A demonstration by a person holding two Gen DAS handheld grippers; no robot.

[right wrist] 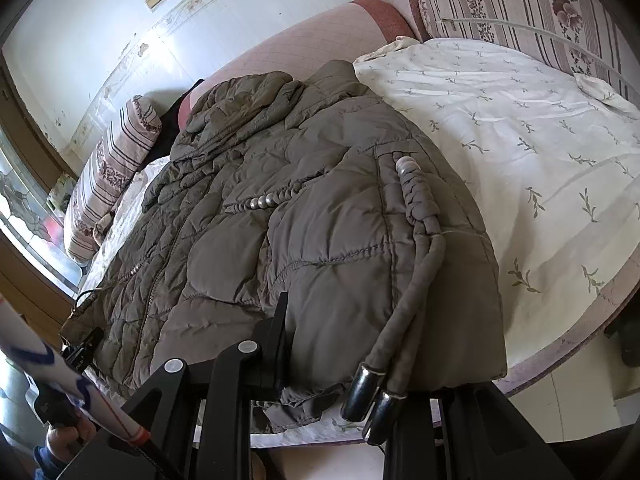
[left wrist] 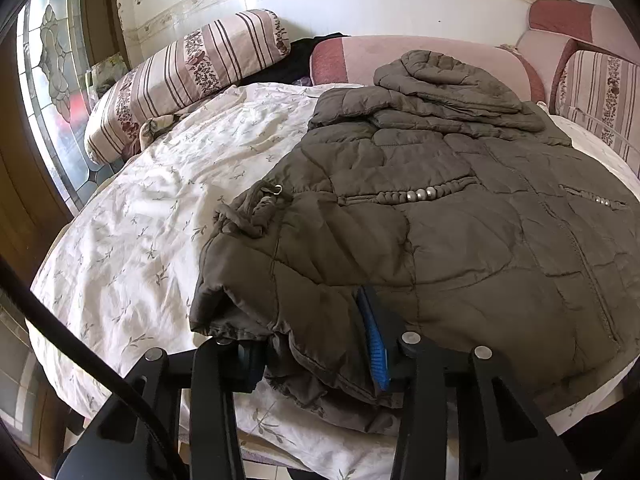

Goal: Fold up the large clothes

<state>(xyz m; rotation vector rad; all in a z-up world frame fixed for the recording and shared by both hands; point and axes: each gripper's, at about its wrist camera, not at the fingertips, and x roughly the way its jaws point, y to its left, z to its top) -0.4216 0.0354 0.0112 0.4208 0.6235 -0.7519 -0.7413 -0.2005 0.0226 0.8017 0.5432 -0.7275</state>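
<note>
Lying spread across a white leaf-printed bed sheet (left wrist: 132, 216), the olive-brown quilted jacket (left wrist: 460, 216) has its hood (left wrist: 444, 76) bunched at the far end against a pink padded headboard (left wrist: 352, 56), and its hem at the near edge of the bed. The left gripper (left wrist: 316, 360) stands at that hem with its jaws narrow, the padded fabric bunched between them and the blue-padded finger (left wrist: 376, 352) pressed into the folds; the grip appears made. The right gripper (right wrist: 344, 356) is set on the hem at the jacket's other corner, likewise narrowed, one black finger (right wrist: 276, 344) pressing against the fabric; the opposite finger is hidden beneath the cloth. A fabric drawcord (right wrist: 416, 280) runs down the jacket's right side and ends in two metal tips (right wrist: 372, 404) hanging over the hem just beside the right gripper. A striped, flower-patterned bolster (left wrist: 180, 76) lies at the head of the bed, well apart from both grippers.
</note>
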